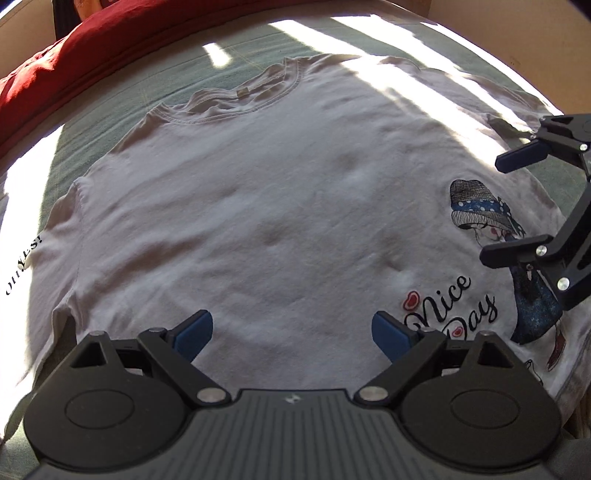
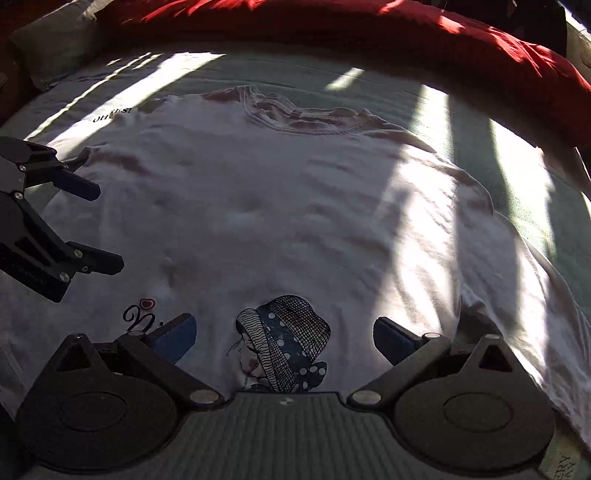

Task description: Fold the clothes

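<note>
Both hand-held grippers released, hovering over white t-shirt (image 1: pixel 240 206).
Left hand-held gripper (image 1: pixel 291 332) and right hand-held gripper (image 2: pixel 284 334) hold nothing, jaws wide apart; shirt lies flat on my bed (image 1: pixel 122 96), red blanket (image 2: pixel 369 26) beyond collar.

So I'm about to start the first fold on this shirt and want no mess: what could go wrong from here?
The white T-shirt lies rumpled, so creases may get folded in. Both the left gripper and the right gripper hover open above the lower body, away from the edges; pinching there might bunch fabric. Sun glare hides the far sleeve.
</note>
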Demonstrator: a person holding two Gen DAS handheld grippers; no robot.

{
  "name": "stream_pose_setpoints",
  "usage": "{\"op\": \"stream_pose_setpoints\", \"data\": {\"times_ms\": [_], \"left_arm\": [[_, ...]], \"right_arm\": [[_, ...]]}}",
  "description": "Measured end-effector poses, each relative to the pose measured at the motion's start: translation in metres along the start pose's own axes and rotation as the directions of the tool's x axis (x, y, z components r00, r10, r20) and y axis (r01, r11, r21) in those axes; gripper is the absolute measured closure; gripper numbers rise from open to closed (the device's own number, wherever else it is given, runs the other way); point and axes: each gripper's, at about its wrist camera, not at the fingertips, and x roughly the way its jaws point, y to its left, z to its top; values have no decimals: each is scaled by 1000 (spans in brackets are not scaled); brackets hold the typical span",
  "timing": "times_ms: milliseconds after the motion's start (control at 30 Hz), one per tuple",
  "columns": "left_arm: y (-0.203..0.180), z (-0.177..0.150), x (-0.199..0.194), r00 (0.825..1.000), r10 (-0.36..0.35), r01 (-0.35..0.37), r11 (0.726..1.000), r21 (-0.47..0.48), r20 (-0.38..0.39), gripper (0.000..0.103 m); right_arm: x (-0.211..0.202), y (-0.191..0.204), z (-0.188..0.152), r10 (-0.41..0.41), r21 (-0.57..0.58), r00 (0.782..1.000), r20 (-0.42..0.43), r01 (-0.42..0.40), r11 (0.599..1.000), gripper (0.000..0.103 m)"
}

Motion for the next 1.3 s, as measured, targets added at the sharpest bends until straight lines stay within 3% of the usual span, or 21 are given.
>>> {"op": "stream_pose_setpoints", "data": {"times_ms": [267, 533, 633, 800, 967, 1133, 1300], "left_arm": [[2, -52, -17, 994, -102, 98, 990, 105, 26, 10], [0, -111, -43, 980, -163, 188, 948, 258, -118, 8], [-5, -114, -55, 974, -186, 216, 929, 301, -126, 8], [-18, -101, -58, 970, -233, 241, 901, 360, -67, 8], [-33, -95, -36, 965, -258, 254, 877, 407, -46, 8], [-28, -109, -38, 964, -259, 260, 881, 395, -55, 7], [-10, -134, -49, 969, -233, 247, 928, 278, -83, 1]], "right_arm": [[0, 20, -46, 30, -71, 998, -54, -34, 997, 0], [-30, 28, -108, 39, -165, 978, -206, -74, 983, 0], [-36, 29, -115, 31, -183, 965, -261, -81, 980, 0], [-50, 53, -99, 72, -282, 987, -145, -111, 953, 0], [-25, 79, -70, 137, -361, 988, -74, -155, 920, 0], [-17, 80, -79, 163, -357, 983, -80, -181, 916, 0], [-19, 69, -90, 157, -265, 983, -99, -178, 948, 0]]}}
